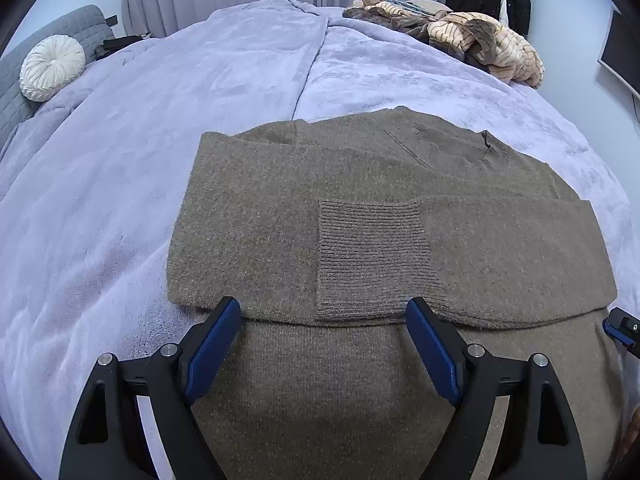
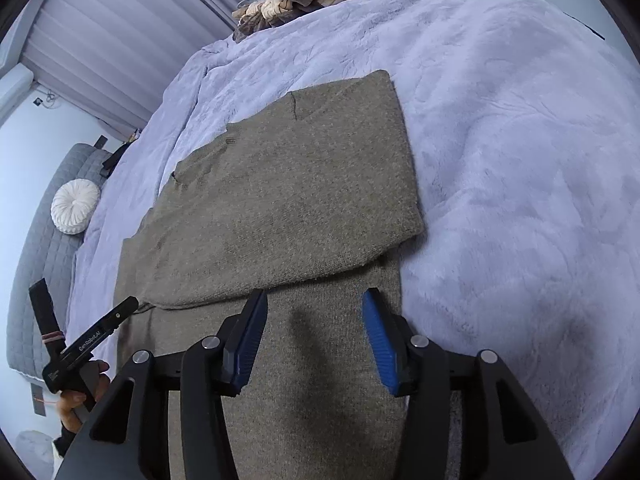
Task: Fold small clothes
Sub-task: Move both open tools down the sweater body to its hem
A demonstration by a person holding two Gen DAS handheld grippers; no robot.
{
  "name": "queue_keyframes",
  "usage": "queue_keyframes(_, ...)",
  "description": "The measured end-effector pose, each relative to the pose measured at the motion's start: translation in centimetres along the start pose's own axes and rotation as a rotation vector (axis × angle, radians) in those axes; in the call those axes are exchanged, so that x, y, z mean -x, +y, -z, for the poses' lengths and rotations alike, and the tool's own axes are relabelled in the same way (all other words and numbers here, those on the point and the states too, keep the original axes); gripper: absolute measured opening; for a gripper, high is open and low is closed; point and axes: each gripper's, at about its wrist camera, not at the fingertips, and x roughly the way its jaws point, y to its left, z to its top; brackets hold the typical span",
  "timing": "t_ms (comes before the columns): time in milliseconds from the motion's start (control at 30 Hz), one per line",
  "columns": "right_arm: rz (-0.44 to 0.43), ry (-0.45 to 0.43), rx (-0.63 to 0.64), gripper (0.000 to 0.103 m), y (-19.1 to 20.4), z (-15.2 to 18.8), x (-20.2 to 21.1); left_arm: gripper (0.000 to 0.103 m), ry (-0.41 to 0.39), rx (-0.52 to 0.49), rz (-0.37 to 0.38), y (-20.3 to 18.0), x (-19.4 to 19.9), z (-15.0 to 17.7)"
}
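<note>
Lavender plush bedding (image 1: 160, 152) covered the bed, and on it our brown sweater (image 1: 360, 208) lay flat at the centre of the frame, both sleeves folded across its chest, the ribbed cuff (image 1: 372, 256) uppermost. Its long axis ran away from us, collar in the upper right, hem under the claws. Our left claw (image 1: 324, 356) hovered wide open over the lower body, gripping nothing; our right claw (image 2: 316, 344) hung likewise, parted and empty. Both sat equally near the hem, so we judged the next fold should carry the hem up toward the collar.
</note>
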Motion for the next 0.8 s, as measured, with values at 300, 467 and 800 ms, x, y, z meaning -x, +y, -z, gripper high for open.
queue_keyframes(300,-0.010,-0.005,0.010,0.071,0.8,0.0,0.4,0.103,-0.004,-0.001,-0.013,0.1,0.9,0.3)
queue_keyframes(467,-0.012,-0.011,0.007,0.079,1.2,-0.1,0.7,0.103,0.003,-0.014,-0.016,-0.1,1.3,0.5)
queue_keyframes(800,-0.081,-0.008,0.009,0.080,1.4,1.3,3.2,0.103,0.070,-0.027,0.041,1.6,2.9,4.1)
